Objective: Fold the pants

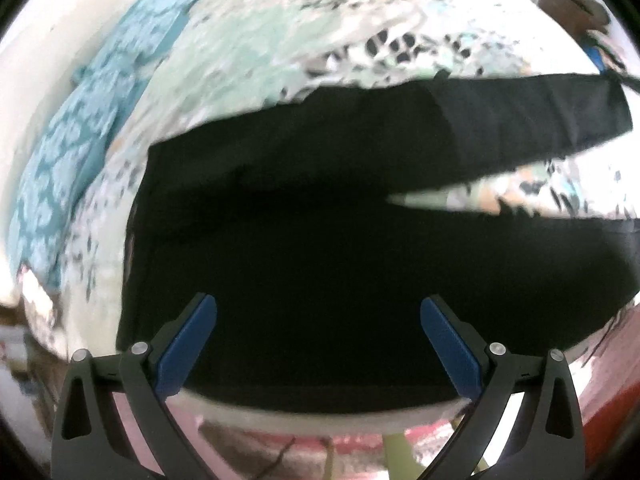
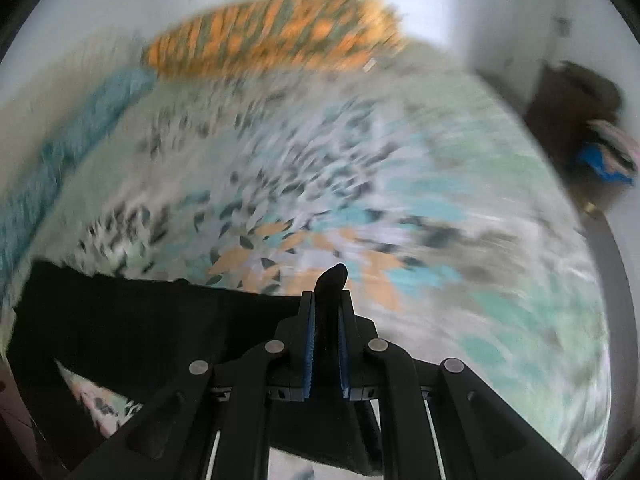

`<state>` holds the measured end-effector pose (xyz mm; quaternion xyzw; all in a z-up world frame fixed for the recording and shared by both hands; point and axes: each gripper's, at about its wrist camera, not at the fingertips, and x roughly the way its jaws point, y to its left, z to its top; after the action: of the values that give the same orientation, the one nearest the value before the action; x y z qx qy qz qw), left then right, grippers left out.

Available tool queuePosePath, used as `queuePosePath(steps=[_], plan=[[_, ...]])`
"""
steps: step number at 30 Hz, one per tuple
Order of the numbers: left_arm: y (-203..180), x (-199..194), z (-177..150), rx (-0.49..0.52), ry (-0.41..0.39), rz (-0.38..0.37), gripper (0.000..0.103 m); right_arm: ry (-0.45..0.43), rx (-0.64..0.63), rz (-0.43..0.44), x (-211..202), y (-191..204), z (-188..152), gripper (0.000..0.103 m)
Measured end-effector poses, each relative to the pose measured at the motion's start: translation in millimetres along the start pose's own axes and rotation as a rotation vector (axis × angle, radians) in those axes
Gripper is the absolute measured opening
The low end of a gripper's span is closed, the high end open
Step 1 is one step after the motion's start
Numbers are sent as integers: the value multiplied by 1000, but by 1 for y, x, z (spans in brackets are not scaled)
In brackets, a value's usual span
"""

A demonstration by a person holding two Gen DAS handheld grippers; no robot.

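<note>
The black pants (image 1: pixel 320 240) are lying spread on the patterned bedspread (image 1: pixel 248 40), waist toward 9 o'clock in the left wrist view, the two legs running off toward 3 o'clock with a wedge of bedspread showing between them. So the long axis is running 9 to 3 across that view.

The left gripper (image 1: pixel 318 308) is hovering with its blue pads (image 1: pixel 188 344) spread wide, nothing between them. The dark cloth is sitting straight ahead at 12 o'clock, filling the gap between the tips, near the edge of the seat area closest to the camera; whether the tips are touching the fabric is hard to tell.

The right gripper (image 2: pixel 326 320) is pinching cloth: its pads (image 2: pixel 307 344) are pressed onto a fold of black fabric, a tab of it poking out past the tips at 12 o'clock. From there the pants (image 2: pixel 120 320) are trailing away toward 9 o'clock. That view is badly smeared, so which leg end it is holding is uncertain, likely the far leg's hem.

Judging by this, the right hand is the one placed to carry that leg over; the left one is nearer the waist end, free to pin or grab.
</note>
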<state>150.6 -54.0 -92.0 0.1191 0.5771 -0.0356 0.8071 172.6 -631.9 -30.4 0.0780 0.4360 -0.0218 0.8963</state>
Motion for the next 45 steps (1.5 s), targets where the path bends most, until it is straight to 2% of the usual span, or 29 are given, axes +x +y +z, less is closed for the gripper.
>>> queuePosePath(steps=[2,4,5,7,9,12,15,18,19,20,21,22,23,24,25,26,28,30,31,33,35,36,37,38,39,40,42,43,45], plan=[[3,11,19,2,-7,-21,102,-67,40,2,-39,4,-34,11],[6,27,44,6,0,-78,102,-109,65,14,-61,13,-61,11],[7,39,65,12,-5,-151,102,-127,91,29,-74,18,-80,11],[5,56,94,4,-1,-232,102,-145,109,35,-83,29,-101,11],[0,89,130,-10,41,-350,102,-166,110,34,-92,41,-121,11],[-19,137,166,4,123,-406,102,-182,125,39,-96,52,-137,11],[-45,173,181,42,212,-440,101,-190,134,40,-98,56,-140,11],[-70,180,191,26,207,-530,102,-209,103,40,-103,64,-135,11],[-79,183,192,22,215,-523,102,-219,93,38,-106,67,-133,11],[-93,193,192,33,241,-471,102,-224,89,39,-107,68,-132,11],[-102,201,191,55,255,-405,98,-231,90,46,-108,71,-130,11],[-112,206,189,84,250,-321,85,-235,91,49,-108,72,-128,11],[-122,204,187,123,203,-233,81,-238,91,52,-108,73,-125,11],[-128,196,188,142,151,-217,54,-242,90,50,-107,73,-122,11],[-131,190,191,141,120,-197,16,-250,91,42,-105,72,-116,10],[-129,187,195,125,107,-169,5,-257,94,38,-105,71,-112,10],[-115,190,206,25,113,-193,1,-285,112,28,-98,60,-91,9],[-102,189,217,-62,80,-175,0,-330,155,35,-88,44,-63,9],[-96,183,224,-98,29,-121,0,-353,170,35,-86,38,-51,9],[-76,171,237,-211,-58,-97,0,-384,172,22,-74,28,-17,9],[-57,164,246,-330,-129,-58,0,-391,136,-30,-57,25,5,9],[-52,166,248,-353,-125,-56,5,-388,111,-58,-41,23,17,9],[-47,174,249,-368,-73,-90,22,-367,88,-88,-27,22,23,9],[-43,181,249,-370,-21,-131,32,-317,65,-126,-4,19,29,9],[-37,184,247,-371,15,-164,51,-284,64,-138,9,16,29,9],[-28,182,244,-372,15,-198,67,-249,68,-144,22,13,28,9],[3,178,239,-309,8,-310,83,-197,87,-145,40,8,17,9],[10,180,239,-266,27,-329,86,-200,96,-137,40,7,13,9],[37,192,236,-164,122,-300,86,-225,118,-114,31,10,1,9]])
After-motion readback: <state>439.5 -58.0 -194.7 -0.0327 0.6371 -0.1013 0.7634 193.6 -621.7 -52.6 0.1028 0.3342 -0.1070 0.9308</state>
